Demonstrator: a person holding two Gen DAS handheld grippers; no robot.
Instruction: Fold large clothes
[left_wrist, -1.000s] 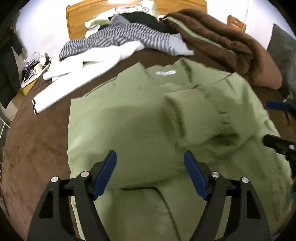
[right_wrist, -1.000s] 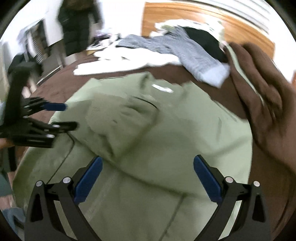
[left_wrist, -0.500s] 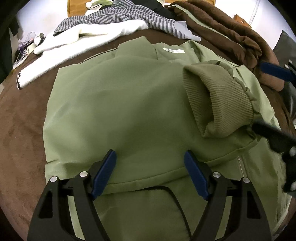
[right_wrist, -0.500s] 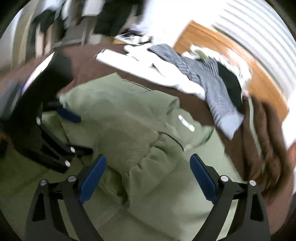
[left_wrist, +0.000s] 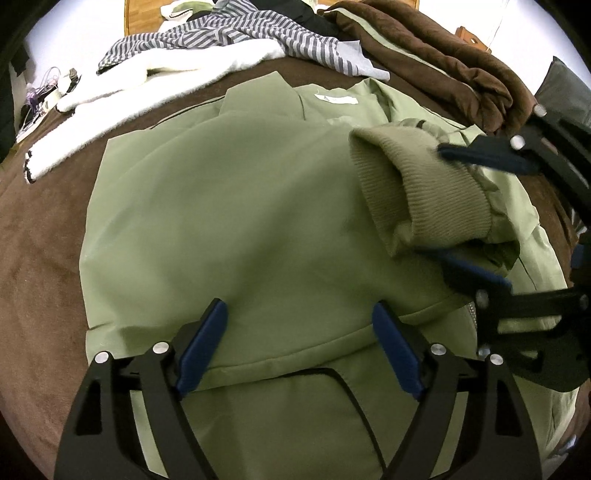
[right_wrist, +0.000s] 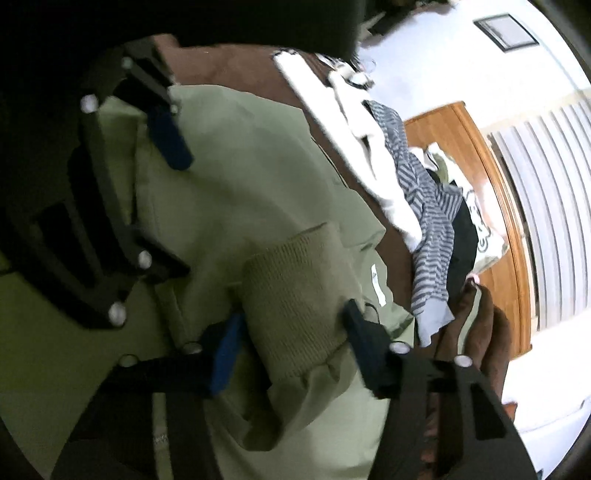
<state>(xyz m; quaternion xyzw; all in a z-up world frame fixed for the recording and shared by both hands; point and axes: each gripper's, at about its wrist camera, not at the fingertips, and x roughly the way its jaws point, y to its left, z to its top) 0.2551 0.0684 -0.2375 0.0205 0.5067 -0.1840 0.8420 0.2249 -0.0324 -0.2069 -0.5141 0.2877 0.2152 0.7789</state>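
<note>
An olive-green jacket (left_wrist: 229, 221) lay spread on a brown bed cover (left_wrist: 40, 236), its ribbed cuff (left_wrist: 417, 184) folded across the chest. The right gripper (right_wrist: 291, 343) had just been closing around that cuff, blue pads against both sides. The left gripper (left_wrist: 299, 347) hovered with jaws spread wide above the hem, grasping nothing. Striped (left_wrist: 221, 37) and white garments (left_wrist: 147, 77) lay beyond.

You have an olive-green jacket (left_wrist: 229, 229) with a tan-olive ribbed cuff (left_wrist: 424, 195) on a brown bedspread (left_wrist: 40, 258). Behind it you see a white fleecy garment (left_wrist: 177, 70), a grey-and-white striped top (left_wrist: 221, 35), a dark brown blanket (left_wrist: 443, 66) and a wooden headboard (right_wrist: 476, 177). Your gripper pads (left_wrist: 203, 347) are blue.
</note>
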